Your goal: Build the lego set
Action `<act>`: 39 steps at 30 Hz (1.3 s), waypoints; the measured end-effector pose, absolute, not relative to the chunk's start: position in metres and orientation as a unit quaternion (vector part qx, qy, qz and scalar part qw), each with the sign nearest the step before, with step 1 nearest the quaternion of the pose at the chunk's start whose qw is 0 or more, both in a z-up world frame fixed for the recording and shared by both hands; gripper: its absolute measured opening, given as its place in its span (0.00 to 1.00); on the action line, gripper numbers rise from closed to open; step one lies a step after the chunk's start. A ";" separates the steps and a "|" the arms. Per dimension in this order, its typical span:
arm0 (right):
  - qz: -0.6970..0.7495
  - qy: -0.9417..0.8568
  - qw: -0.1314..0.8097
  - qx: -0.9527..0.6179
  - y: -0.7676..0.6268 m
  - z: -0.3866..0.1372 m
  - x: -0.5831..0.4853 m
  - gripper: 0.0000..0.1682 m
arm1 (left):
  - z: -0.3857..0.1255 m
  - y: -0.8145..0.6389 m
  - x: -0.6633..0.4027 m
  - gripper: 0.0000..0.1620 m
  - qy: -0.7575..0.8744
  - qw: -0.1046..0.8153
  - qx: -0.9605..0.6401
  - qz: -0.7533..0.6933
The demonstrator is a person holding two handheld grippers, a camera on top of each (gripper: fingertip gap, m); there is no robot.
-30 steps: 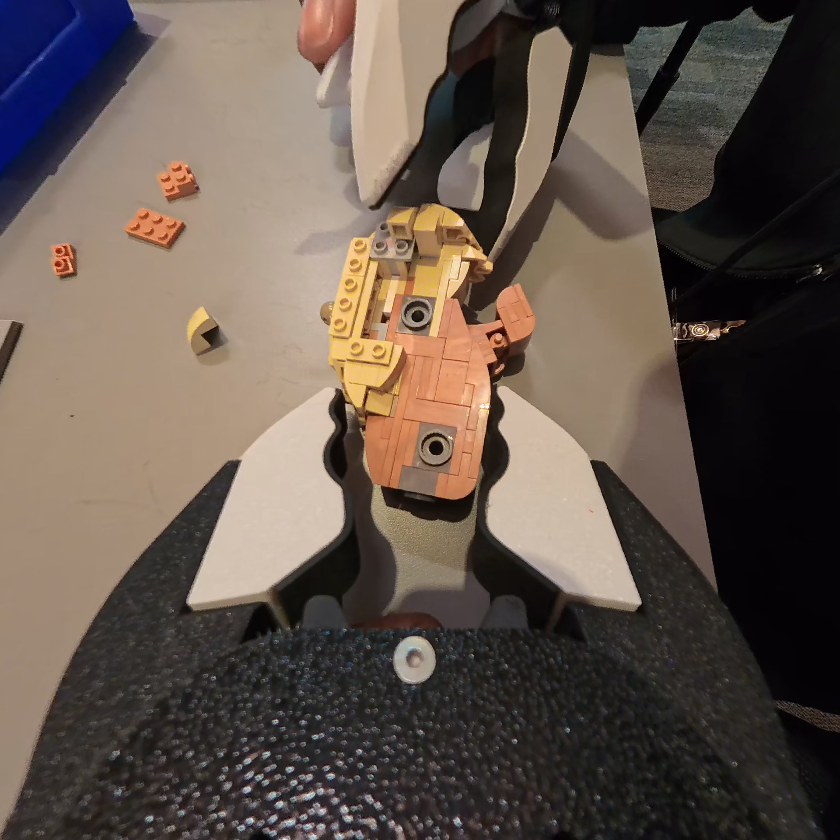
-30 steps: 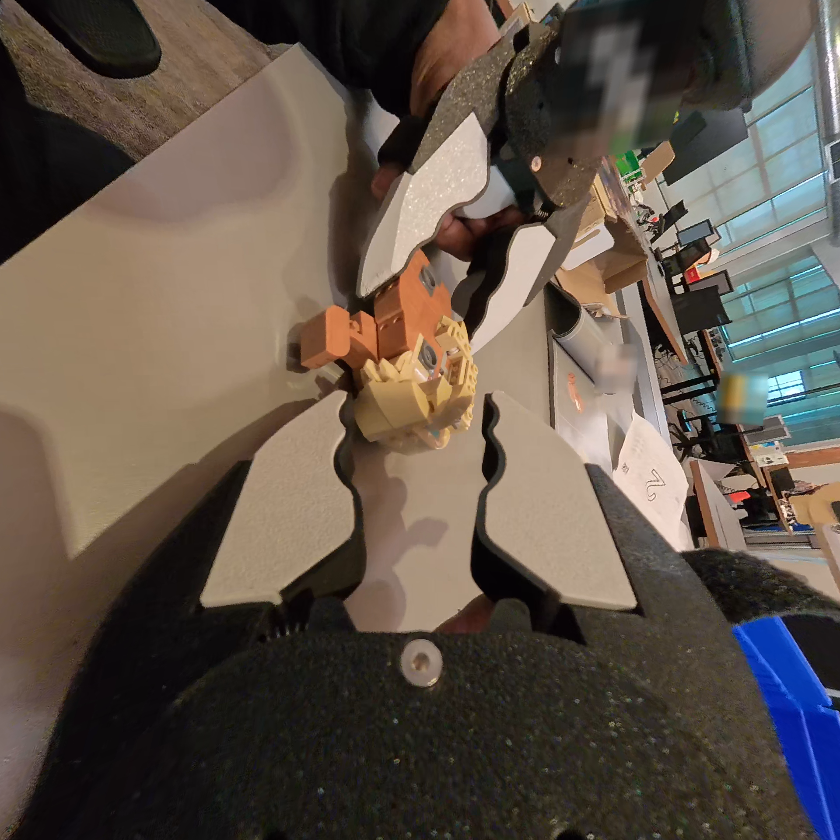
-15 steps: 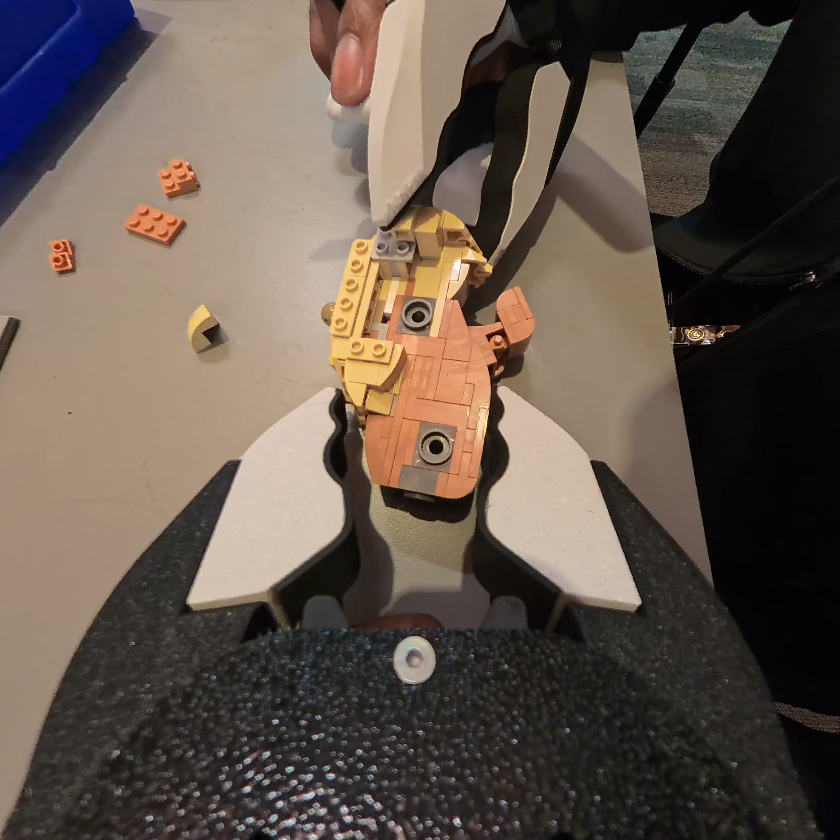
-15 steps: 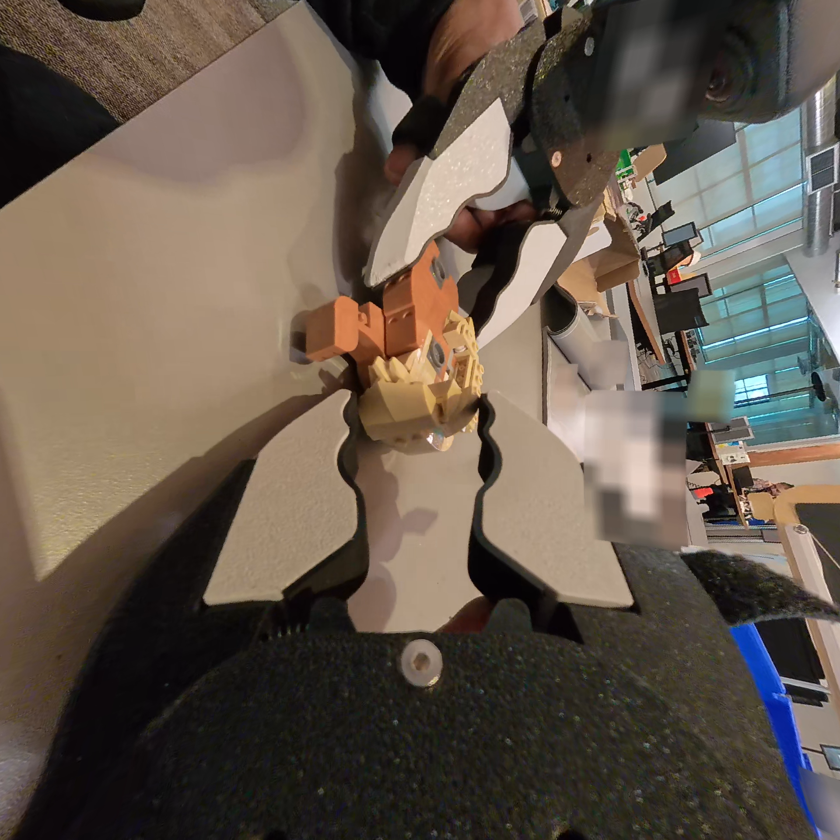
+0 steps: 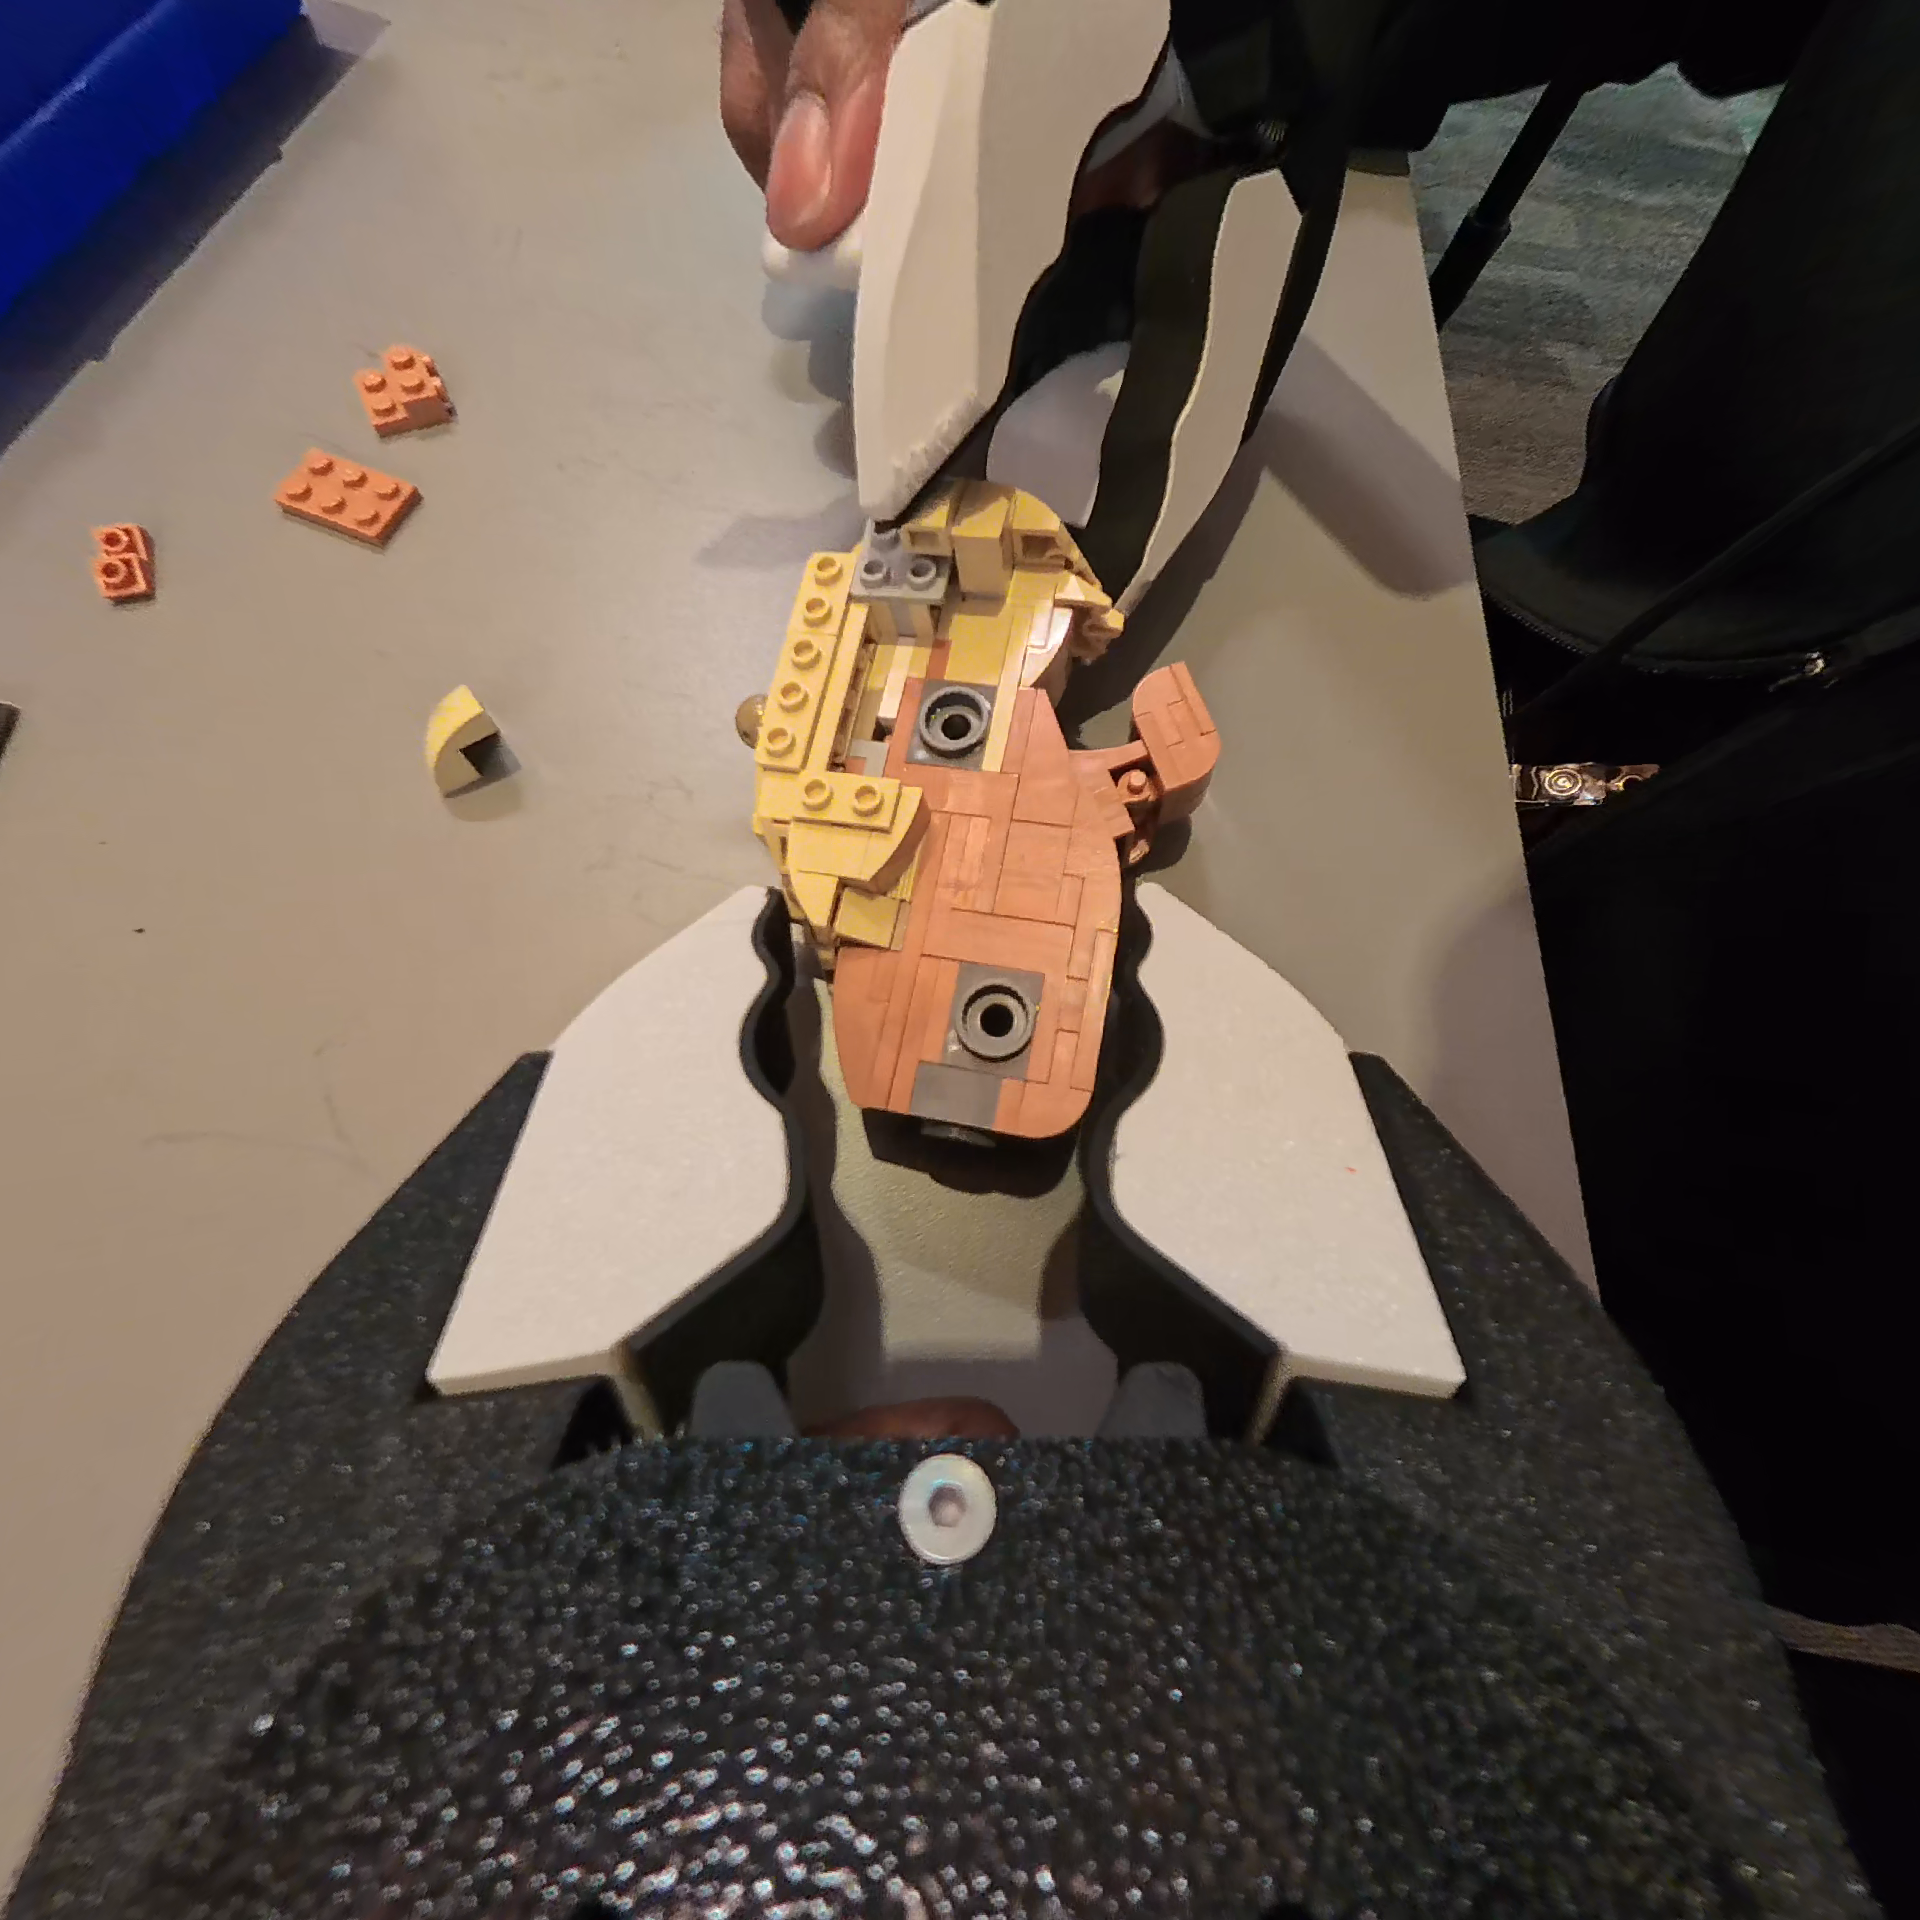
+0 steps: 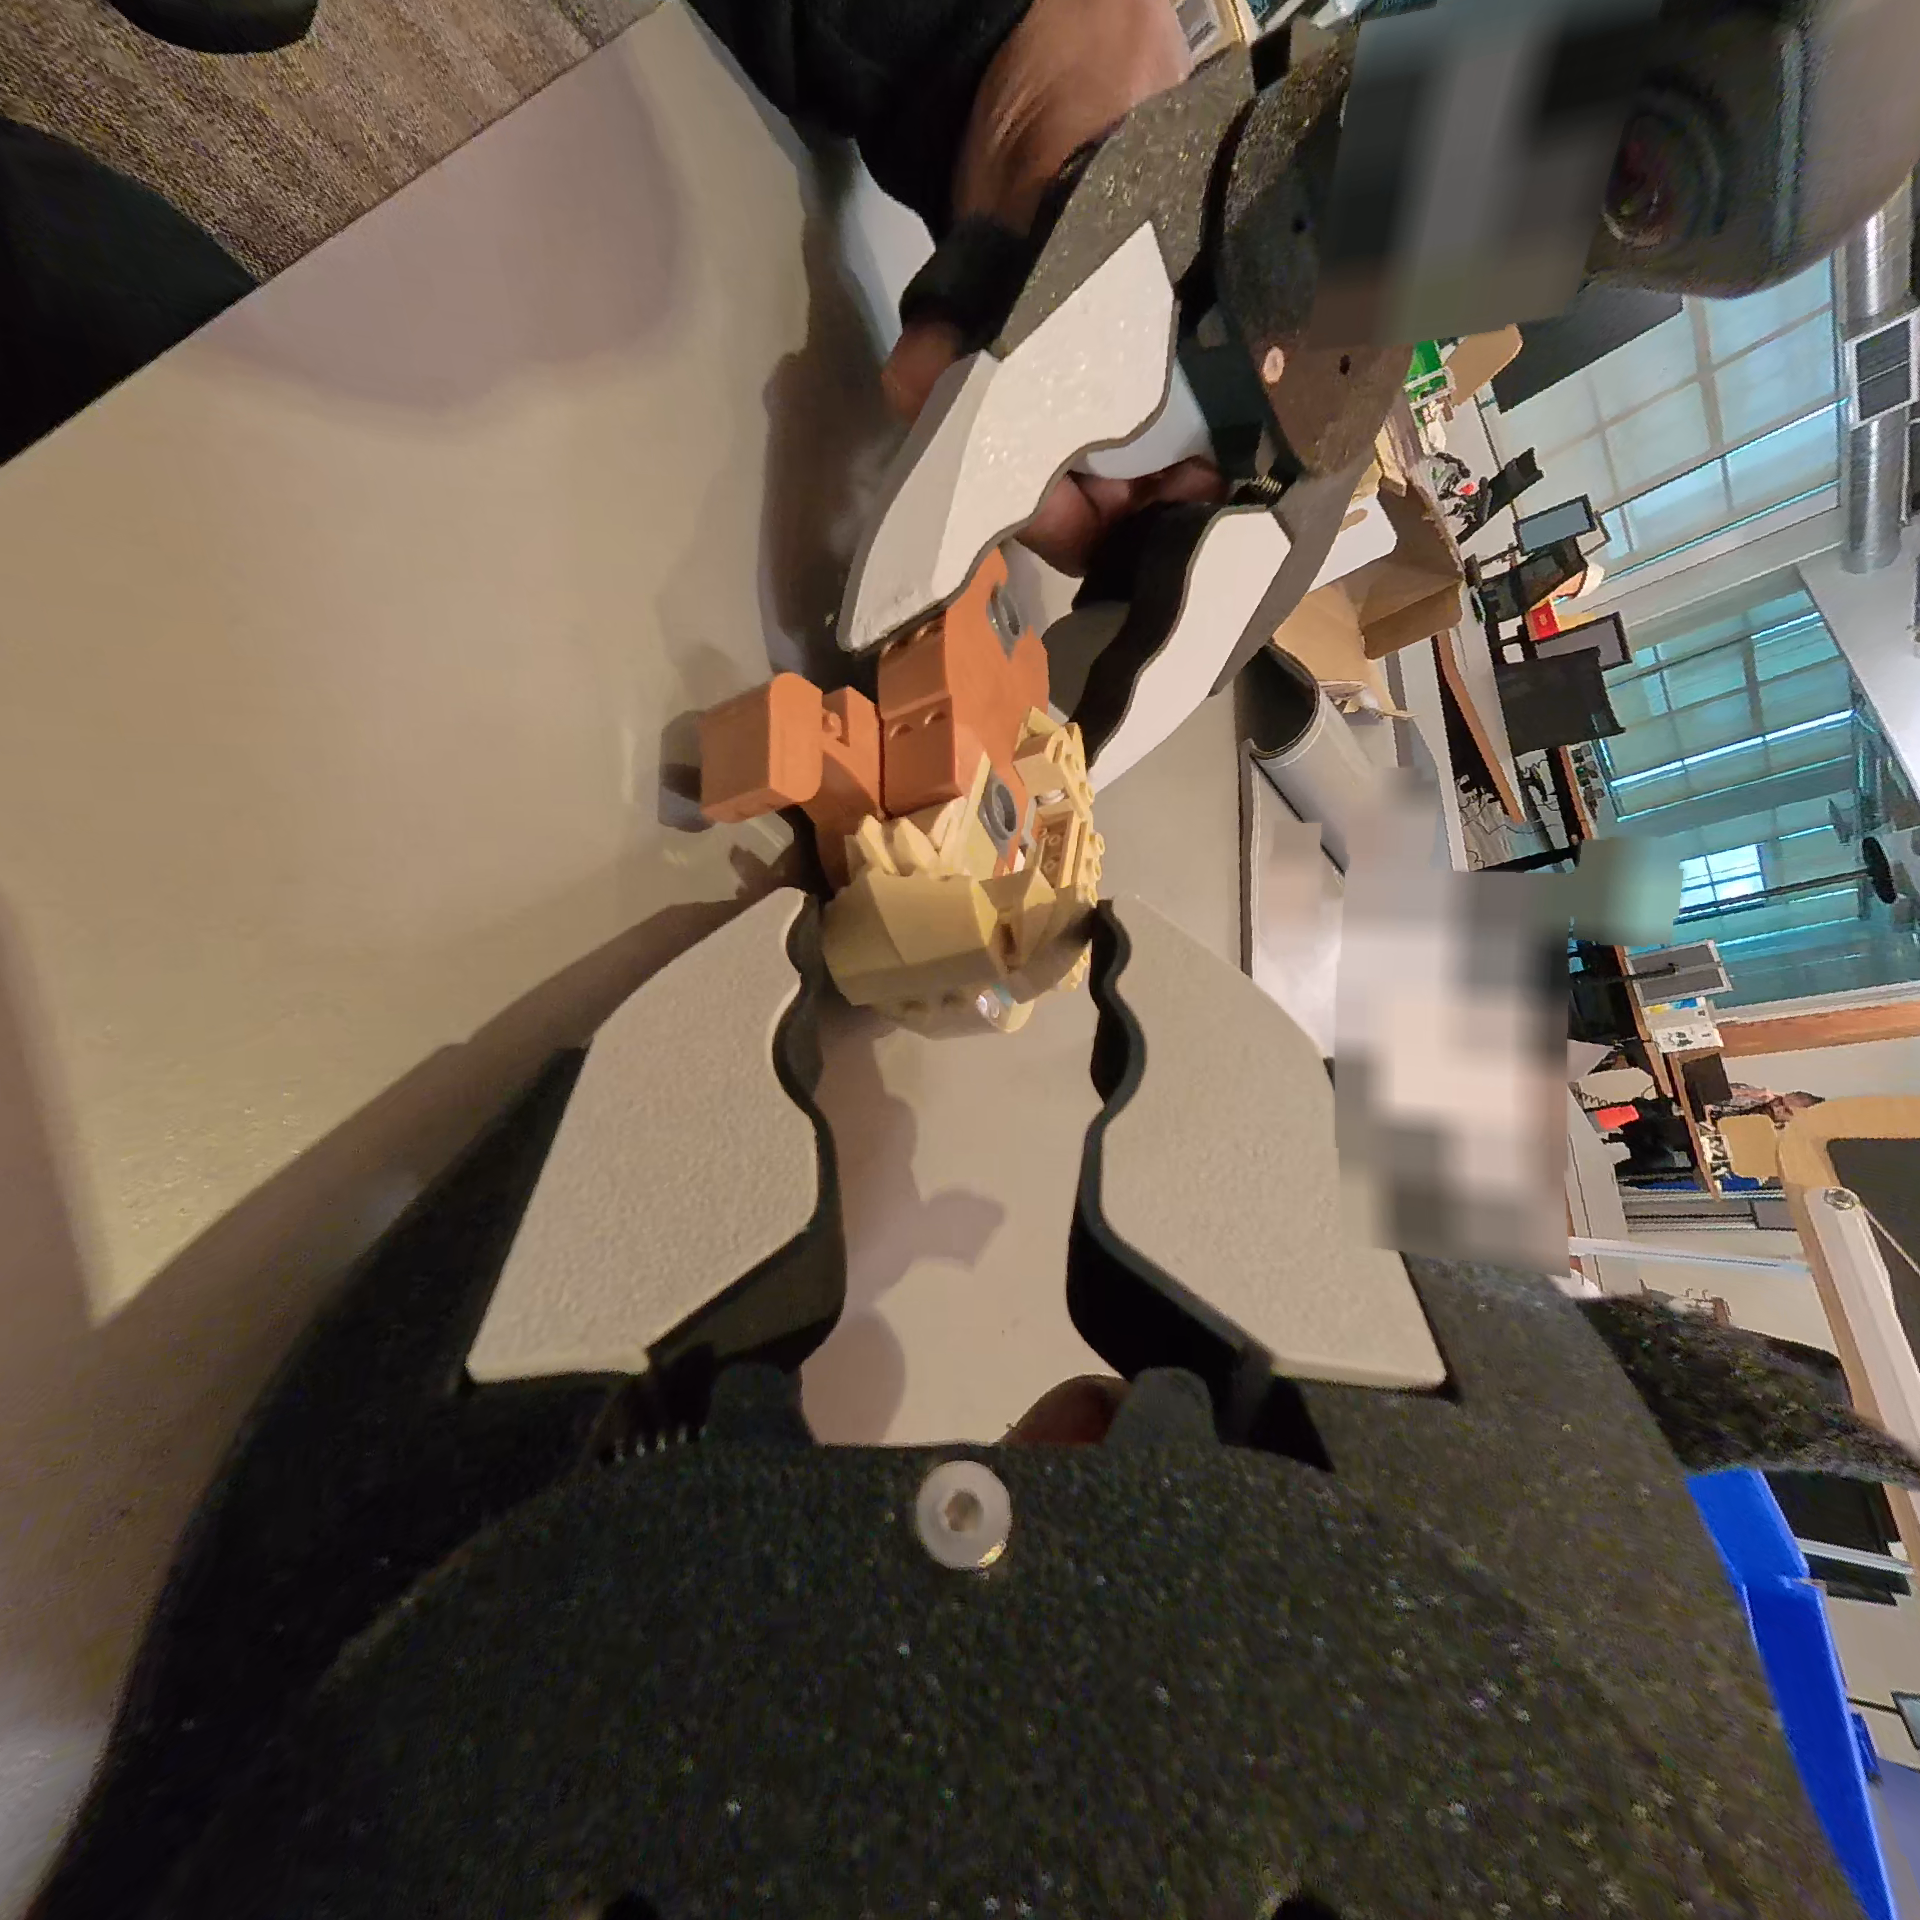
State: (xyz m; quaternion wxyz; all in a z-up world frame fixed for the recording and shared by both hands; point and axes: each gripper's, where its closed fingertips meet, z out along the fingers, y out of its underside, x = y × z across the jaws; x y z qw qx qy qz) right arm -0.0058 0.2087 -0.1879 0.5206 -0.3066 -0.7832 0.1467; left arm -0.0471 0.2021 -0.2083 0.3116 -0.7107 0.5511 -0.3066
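The half-built lego model (image 5: pixel 940 831) lay on the grey table (image 5: pixel 312 987), long axis running from the left gripper (image 5: pixel 951 935) toward the right gripper (image 6: pixel 951 925); left jaws clamped its brown end; right jaws closed narrowly around its tan end, contact uncertain; loose orange bricks (image 5: pixel 348 497) lay well apart.

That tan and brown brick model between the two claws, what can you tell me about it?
The brick model is a half-built plastic figure: a tan studded section at one end, a smooth reddish-brown section at the other, two grey round-holed pieces, and a small brown limb jutting sideways. It lies on the grey table. The left claw grips its brown end; the right claw closes around its tan end.
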 end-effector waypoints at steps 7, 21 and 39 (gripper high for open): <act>0.154 -0.782 0.517 -0.311 0.208 -0.188 -0.006 0.29 | -0.208 0.202 -0.047 0.37 0.550 0.308 -0.711 -0.312; 0.160 -0.775 0.527 -0.311 0.209 -0.189 -0.005 0.30 | -0.207 0.203 -0.047 0.37 0.546 0.306 -0.712 -0.318; 0.161 -0.772 0.533 -0.307 0.206 -0.187 -0.005 0.30 | -0.208 0.202 -0.047 0.37 0.547 0.301 -0.712 -0.321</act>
